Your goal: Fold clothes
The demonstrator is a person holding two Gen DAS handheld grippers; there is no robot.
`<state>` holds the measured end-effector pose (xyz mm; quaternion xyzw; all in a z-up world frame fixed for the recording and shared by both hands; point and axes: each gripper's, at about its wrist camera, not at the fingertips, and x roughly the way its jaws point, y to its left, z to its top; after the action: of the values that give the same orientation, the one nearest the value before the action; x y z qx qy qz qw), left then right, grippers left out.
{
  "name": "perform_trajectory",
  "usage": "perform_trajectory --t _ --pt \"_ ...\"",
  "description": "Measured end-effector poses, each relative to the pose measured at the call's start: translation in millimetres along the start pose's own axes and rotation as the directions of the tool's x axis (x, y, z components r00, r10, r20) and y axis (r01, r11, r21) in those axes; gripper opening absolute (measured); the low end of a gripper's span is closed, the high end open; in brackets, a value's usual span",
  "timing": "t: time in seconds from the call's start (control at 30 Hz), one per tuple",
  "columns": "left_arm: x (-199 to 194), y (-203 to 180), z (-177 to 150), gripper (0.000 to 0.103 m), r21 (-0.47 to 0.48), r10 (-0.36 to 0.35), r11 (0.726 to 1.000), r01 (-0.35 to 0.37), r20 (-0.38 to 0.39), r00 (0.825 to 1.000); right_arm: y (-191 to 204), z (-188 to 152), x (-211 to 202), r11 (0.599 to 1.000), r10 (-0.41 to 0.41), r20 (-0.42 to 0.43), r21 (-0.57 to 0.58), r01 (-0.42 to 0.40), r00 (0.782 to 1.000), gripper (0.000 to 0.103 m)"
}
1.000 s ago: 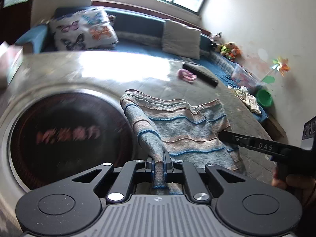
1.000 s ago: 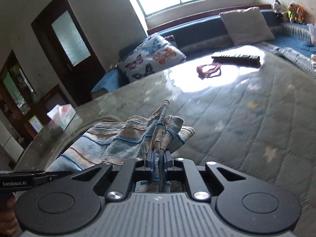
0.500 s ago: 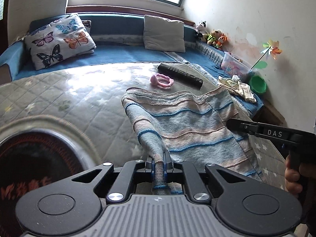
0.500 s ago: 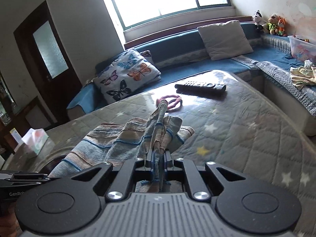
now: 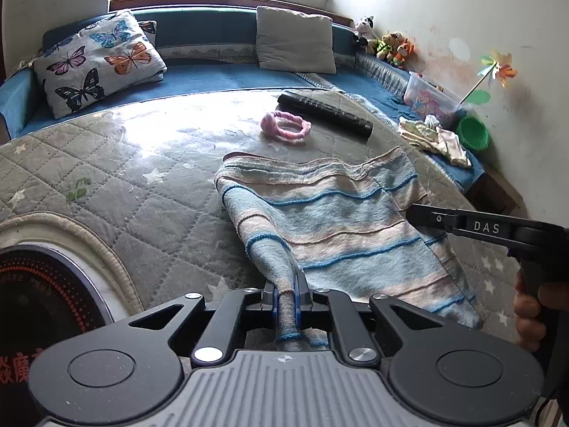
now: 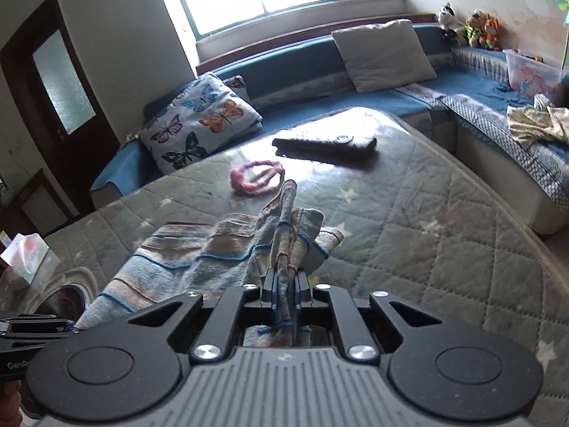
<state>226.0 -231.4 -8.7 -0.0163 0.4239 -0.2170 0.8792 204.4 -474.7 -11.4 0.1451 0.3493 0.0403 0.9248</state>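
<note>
— Where, the cloth? And which step?

— Spread over the quilted table [image 5: 106,192], near its right edge: striped garment [image 5: 341,220], far hem lying flat, near side lifted. Seems the middle of a fold, near edge carried toward the far hem.

— Held how?

— Pinched at both near corners. Left gripper [image 5: 286,297] clenched on a bunched corner; right gripper [image 6: 284,293] clamped on the other, cloth standing up between its jaws.

— And next?

— Probably carrying both corners forward together, level, stopping short of the pink hair band [image 5: 286,126] and the remote [image 5: 323,112], then letting go.
</note>
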Motion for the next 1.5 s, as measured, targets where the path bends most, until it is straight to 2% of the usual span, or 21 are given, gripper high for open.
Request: perform_trajectory --t 0.4,0.77,0.9,1.07,1.5 --pt "5.1 2.3 -4.6 0.01 0.002 -0.018 1.0 0.018 -0.03 0.999 -15.3 -8.7 14.7 0.999 -0.019 -0.026 0.034 0.02 0.999 0.01" --pt "3.9 1.6 -5.6 0.011 0.012 -0.023 1.0 0.023 -0.041 0.999 -14.0 -9.2 10.4 0.999 -0.035 -0.031 0.024 0.036 0.999 0.011" --pt "3.4 0.2 -7.8 0.015 0.02 -0.009 1.0 0.01 -0.048 0.999 -13.3 -9.4 8.1 0.999 -0.042 -0.031 0.018 0.043 0.999 0.018" --pt "1.2 -4.3 -9.0 0.017 0.032 0.01 0.999 -0.009 -0.049 0.999 -6.8 -10.8 -7.3 0.997 -0.067 0.005 -0.029 0.067 0.998 0.018" --pt "-12.0 -8.6 -22.0 0.022 0.078 0.059 0.995 -0.055 -0.042 0.997 18.4 -49.5 -52.8 0.991 0.027 0.021 -0.131 -0.025 0.999 0.018"
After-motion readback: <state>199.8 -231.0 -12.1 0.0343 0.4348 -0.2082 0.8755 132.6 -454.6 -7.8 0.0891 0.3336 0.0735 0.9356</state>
